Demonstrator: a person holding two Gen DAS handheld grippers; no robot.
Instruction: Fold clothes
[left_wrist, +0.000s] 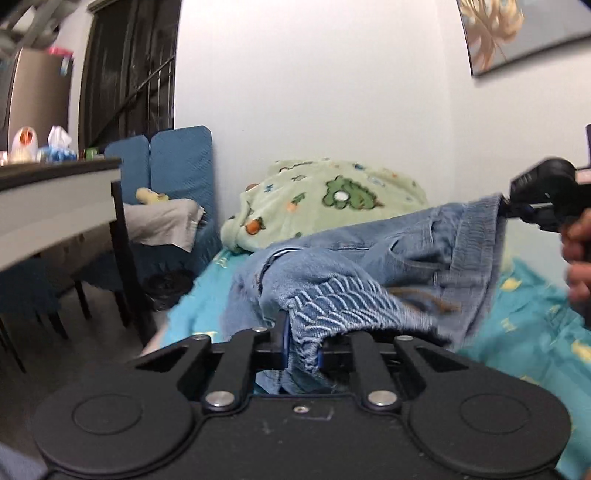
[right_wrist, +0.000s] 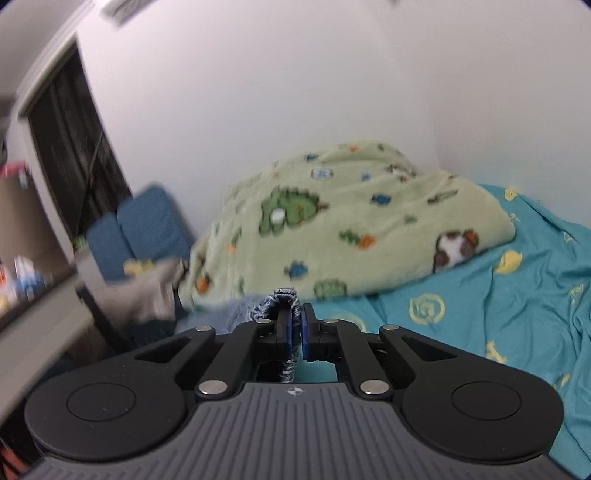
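A blue denim garment (left_wrist: 369, 251) hangs stretched above the teal bed sheet (left_wrist: 524, 332), held at two points. In the left wrist view my left gripper (left_wrist: 302, 343) is shut on a bunched, stitched edge of the denim near the camera. My right gripper (left_wrist: 506, 208) is at the right edge of that view, pinching the far corner of the denim, with a person's hand (left_wrist: 576, 258) behind it. In the right wrist view my right gripper (right_wrist: 295, 326) is shut on a thin fold of the denim (right_wrist: 282, 297), which trails off to the left below it.
A crumpled green cartoon-print blanket (right_wrist: 351, 229) lies against the wall at the head of the bed. To the left stand a white-edged table (left_wrist: 55, 206) with small items, a dark chair, and blue cushions (left_wrist: 177, 166). The sheet (right_wrist: 480, 302) spreads to the right.
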